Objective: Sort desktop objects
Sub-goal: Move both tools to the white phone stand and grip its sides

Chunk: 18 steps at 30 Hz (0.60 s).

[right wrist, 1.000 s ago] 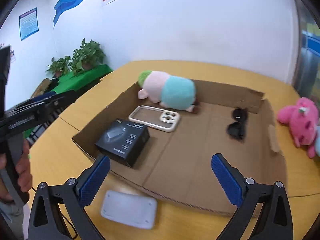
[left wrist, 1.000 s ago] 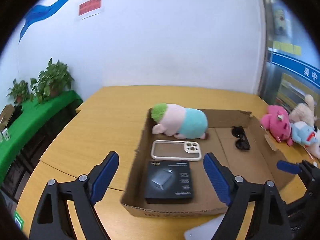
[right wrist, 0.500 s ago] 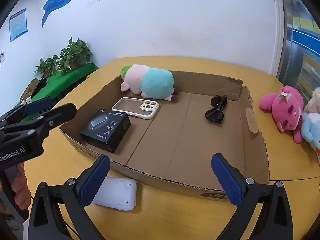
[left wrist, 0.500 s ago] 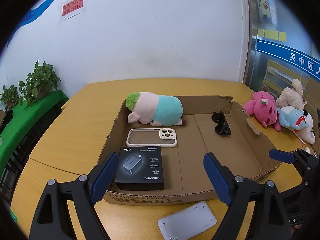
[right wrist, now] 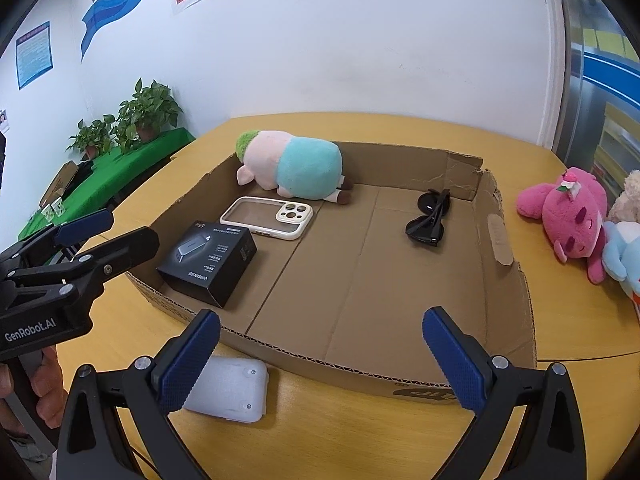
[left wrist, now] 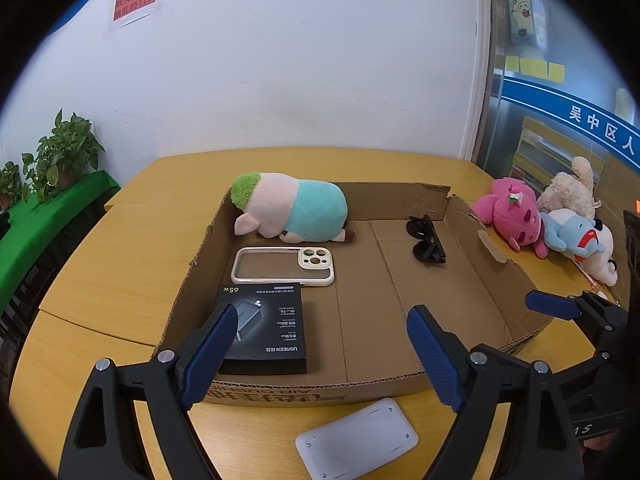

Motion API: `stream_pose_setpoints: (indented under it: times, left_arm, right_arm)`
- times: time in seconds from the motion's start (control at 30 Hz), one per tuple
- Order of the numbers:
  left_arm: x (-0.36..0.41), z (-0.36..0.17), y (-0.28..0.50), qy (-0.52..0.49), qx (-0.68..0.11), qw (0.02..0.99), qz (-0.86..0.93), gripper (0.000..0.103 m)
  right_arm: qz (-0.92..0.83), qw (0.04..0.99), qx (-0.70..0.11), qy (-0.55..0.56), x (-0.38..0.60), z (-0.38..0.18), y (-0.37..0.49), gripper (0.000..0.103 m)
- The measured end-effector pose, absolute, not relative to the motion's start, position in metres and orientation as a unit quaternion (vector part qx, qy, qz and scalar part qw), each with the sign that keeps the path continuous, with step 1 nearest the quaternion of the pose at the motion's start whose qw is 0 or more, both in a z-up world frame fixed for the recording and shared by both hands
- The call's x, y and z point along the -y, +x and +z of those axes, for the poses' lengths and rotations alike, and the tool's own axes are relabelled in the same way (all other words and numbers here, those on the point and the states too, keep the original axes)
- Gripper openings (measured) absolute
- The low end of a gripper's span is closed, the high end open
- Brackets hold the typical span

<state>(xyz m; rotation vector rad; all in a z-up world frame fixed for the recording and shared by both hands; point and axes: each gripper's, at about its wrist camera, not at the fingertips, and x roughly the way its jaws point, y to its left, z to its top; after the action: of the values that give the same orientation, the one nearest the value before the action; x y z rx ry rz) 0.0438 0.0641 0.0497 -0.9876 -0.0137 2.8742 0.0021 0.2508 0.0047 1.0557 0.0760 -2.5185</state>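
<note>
A shallow cardboard box [left wrist: 496, 280] [right wrist: 504, 280] lies on the wooden table. Inside it are a pink and teal plush [left wrist: 292, 210] [right wrist: 296, 164], a cream phone case [left wrist: 282, 266] [right wrist: 268, 216], a black charger box [left wrist: 264, 332] [right wrist: 208, 264] and black sunglasses [left wrist: 426, 240] [right wrist: 430, 218]. A white flat pad [left wrist: 356, 444] [right wrist: 232, 390] rests on the table in front of the box. My left gripper [left wrist: 320, 344] hovers open over the box's near edge, empty. My right gripper [right wrist: 320, 352] stands open and empty above the near wall.
Pink [left wrist: 512, 212] [right wrist: 568, 212], cream [left wrist: 568, 192] and blue-white [left wrist: 576, 236] plush toys lie on the table right of the box. Potted plants [left wrist: 64, 156] [right wrist: 136, 120] stand on a green-covered table at the left. A white wall closes the back.
Both views shifted: the box and its contents now sit further left and lower in the left view, and the white pad came fully into sight. Both grippers stayed open.
</note>
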Motion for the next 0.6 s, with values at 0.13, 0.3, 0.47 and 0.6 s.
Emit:
stream_pose_setpoints:
  times: [0.13, 0.3, 0.47, 0.6]
  left_arm:
    - [-0.055, 0.043, 0.045, -0.342, 0.020, 0.073, 0.937, 0.087]
    - [-0.040, 0.019, 0.053, -0.381, 0.037, 0.101, 0.918, 0.087]
    - [-0.031, -0.009, 0.063, -0.428, 0.045, 0.120, 0.895, 0.087]
    - [-0.020, -0.025, 0.068, -0.451, 0.071, 0.151, 0.877, 0.087]
  right_arm:
    - [-0.886, 0.242, -0.025, 0.395, -0.245, -0.003, 0.002, 0.103]
    - [-0.850, 0.312, -0.102, 0.413, -0.210, -0.033, 0.018, 0.103]
    - [-0.839, 0.357, -0.070, 0.404, -0.210, -0.032, 0.023, 0.102]
    - [-0.818, 0.418, -0.059, 0.391, -0.212, -0.024, 0.043, 0.102]
